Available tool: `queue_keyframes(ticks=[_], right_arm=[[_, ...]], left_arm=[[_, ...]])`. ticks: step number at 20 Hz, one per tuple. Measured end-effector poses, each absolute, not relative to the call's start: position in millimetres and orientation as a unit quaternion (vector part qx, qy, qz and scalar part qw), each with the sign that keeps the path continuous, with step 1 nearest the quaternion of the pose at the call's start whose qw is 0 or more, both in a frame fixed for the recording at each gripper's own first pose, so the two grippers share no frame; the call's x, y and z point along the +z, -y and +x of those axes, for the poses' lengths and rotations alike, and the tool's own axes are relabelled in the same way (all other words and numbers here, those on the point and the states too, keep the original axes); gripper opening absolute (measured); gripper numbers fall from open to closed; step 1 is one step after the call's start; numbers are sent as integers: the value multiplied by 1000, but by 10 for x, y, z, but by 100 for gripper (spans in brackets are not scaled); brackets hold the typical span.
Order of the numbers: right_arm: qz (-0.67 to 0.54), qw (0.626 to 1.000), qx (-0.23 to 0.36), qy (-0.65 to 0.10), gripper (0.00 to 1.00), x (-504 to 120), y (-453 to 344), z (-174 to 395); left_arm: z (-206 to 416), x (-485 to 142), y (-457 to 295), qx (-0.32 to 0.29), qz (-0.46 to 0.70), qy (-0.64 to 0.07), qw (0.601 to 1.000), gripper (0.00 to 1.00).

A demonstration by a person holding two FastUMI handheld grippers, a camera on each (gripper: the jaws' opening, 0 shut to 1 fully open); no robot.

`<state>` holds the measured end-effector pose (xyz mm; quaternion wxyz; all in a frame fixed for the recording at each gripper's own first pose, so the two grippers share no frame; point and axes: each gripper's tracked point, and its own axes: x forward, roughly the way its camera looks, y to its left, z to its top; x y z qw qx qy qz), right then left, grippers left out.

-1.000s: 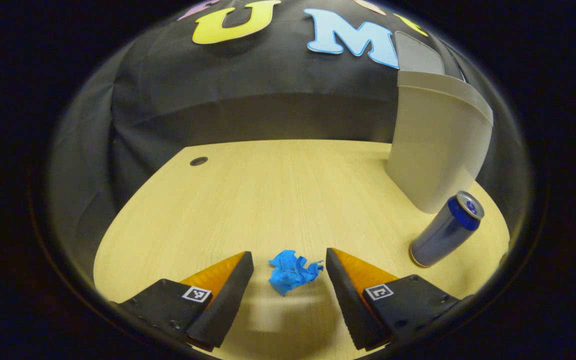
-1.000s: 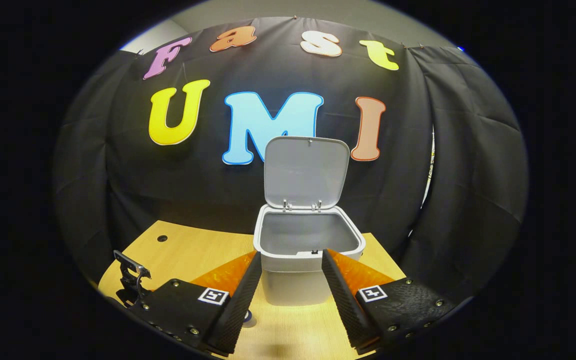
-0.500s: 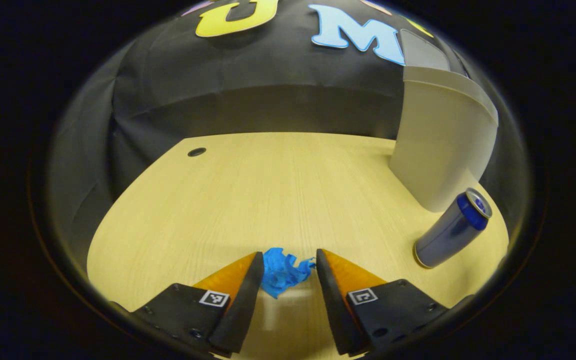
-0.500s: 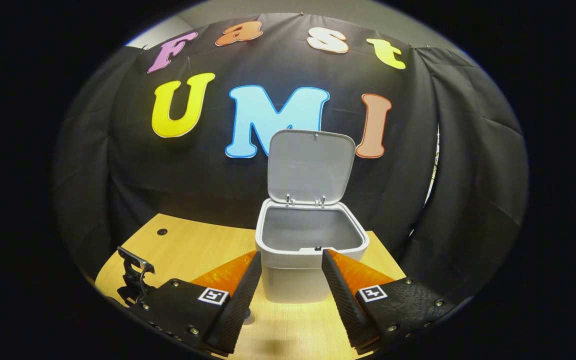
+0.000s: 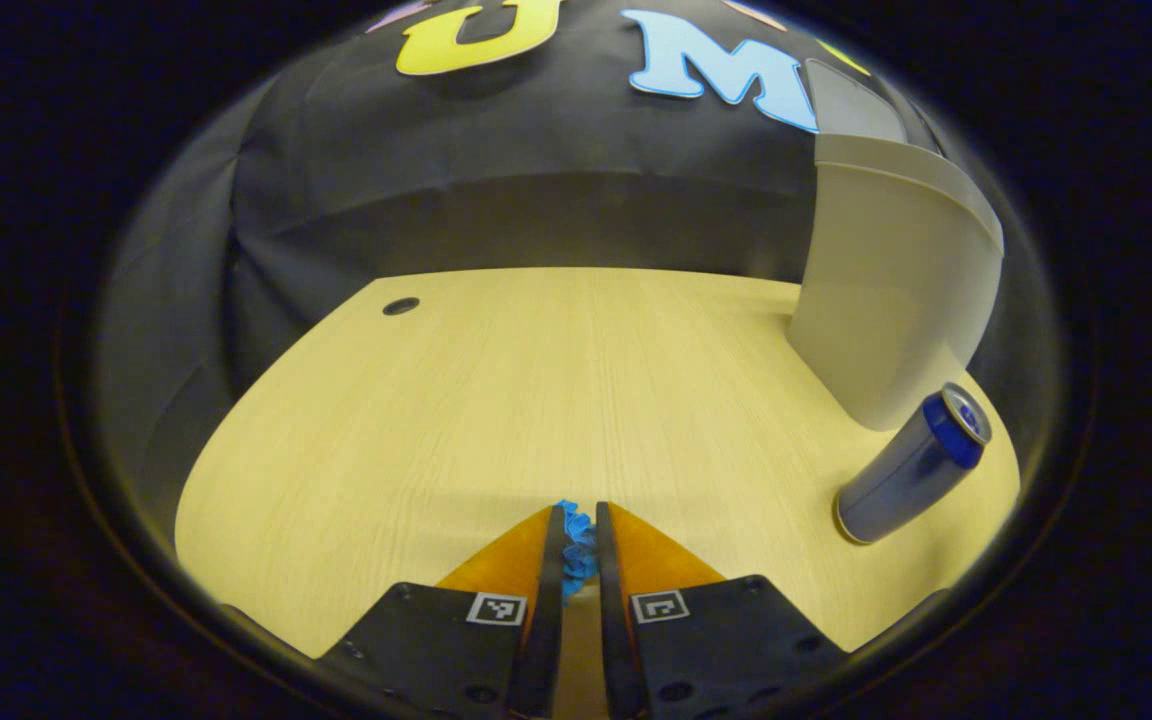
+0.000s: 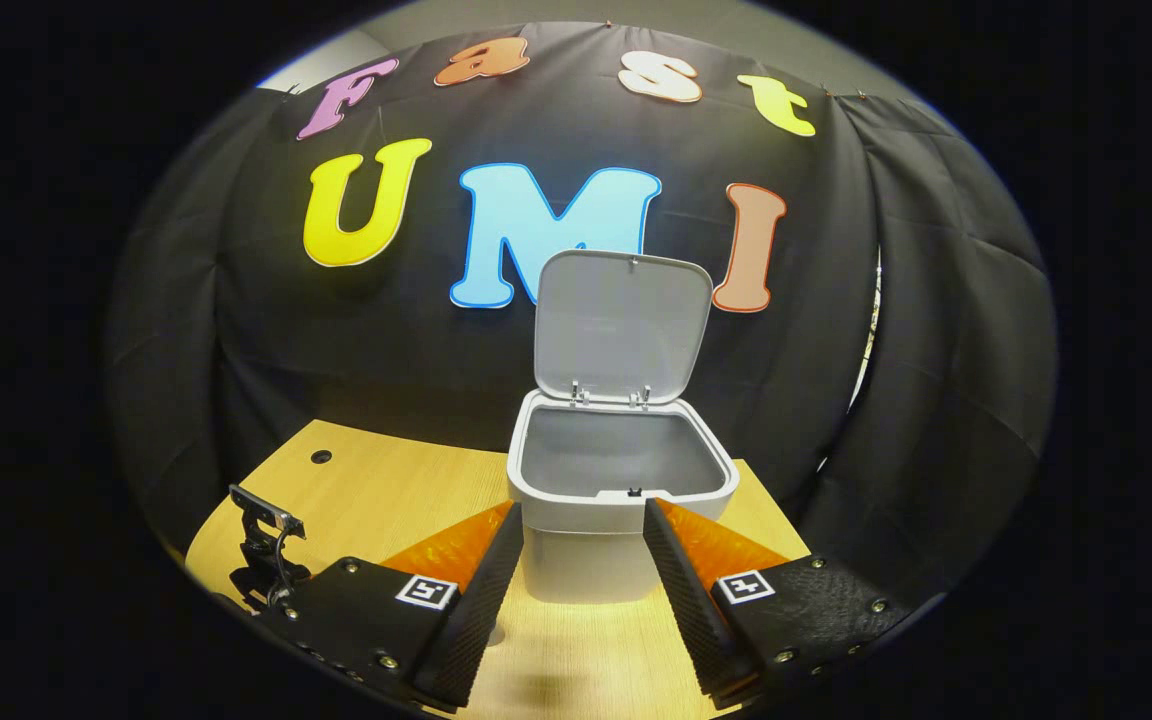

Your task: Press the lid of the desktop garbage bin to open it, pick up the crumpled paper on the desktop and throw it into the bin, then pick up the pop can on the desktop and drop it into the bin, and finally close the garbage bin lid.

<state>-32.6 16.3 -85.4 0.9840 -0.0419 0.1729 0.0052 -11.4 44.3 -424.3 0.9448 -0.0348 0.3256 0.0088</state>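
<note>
In the left gripper view my left gripper (image 5: 577,525) is shut on the blue crumpled paper (image 5: 576,547), which is squeezed thin between both fingers low over the wooden desk (image 5: 496,400). A blue pop can (image 5: 911,465) stands to the right, just in front of the pale bin (image 5: 886,290). In the right gripper view the bin (image 6: 616,500) stands with its lid (image 6: 621,325) upright and its inside bare. My right gripper (image 6: 576,545) hangs open in front of the bin, its fingers on either side of the bin's front wall without touching it.
A round cable hole (image 5: 401,305) marks the desk's far left corner. The black cloth wall rises right behind the desk and the bin. Part of the left gripper's body (image 6: 261,545) shows at the lower left of the right gripper view.
My left gripper's fingers have come together on the blue paper, which lay loose between them a second ago. The right gripper has barely shifted.
</note>
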Motion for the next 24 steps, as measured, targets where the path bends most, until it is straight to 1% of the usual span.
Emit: queue_keyframes(ticks=[4,5,7,8,10,12,16,17,19,20,21,24], right_arm=[[-44,984,8,-174,79,-879,-169,-321],[-45,984,8,-174,79,-885,-169,-324],[-47,984,8,-174,79,-887,-162,-324],[-47,984,8,-174,79,-884,-158,-324],[-44,984,7,-173,78,-884,-140,-327],[-41,984,5,-173,78,-900,-121,-333],[-34,984,0,-172,78,-922,-77,-339],[-32,985,-1,-172,78,-934,-69,-340],[-28,985,-4,-172,78,-945,-31,-351],[-26,985,-6,-171,78,-947,-26,-365],[-25,985,-7,-172,78,-949,-10,-373],[-21,985,-12,-171,78,-972,33,-388]], left_arm=[[-98,-4221,-430,9,-32,-325,945,24],[-95,-4200,-424,8,-32,-322,946,26],[-72,-4153,-407,5,-31,-316,948,24],[-58,-4118,-403,5,-29,-313,949,26],[-20,-4034,-376,1,-29,-306,952,26],[46,-3914,-349,-1,-28,-296,955,27],[196,-3634,-305,-8,-26,-271,962,24],[236,-3560,-283,-11,-26,-264,964,26],[306,-3367,-230,-16,-27,-246,969,26],[335,-3289,-219,-17,-28,-239,970,24],[374,-3201,-194,-20,-30,-231,972,26],[442,-2947,-104,-29,-30,-208,977,24]])
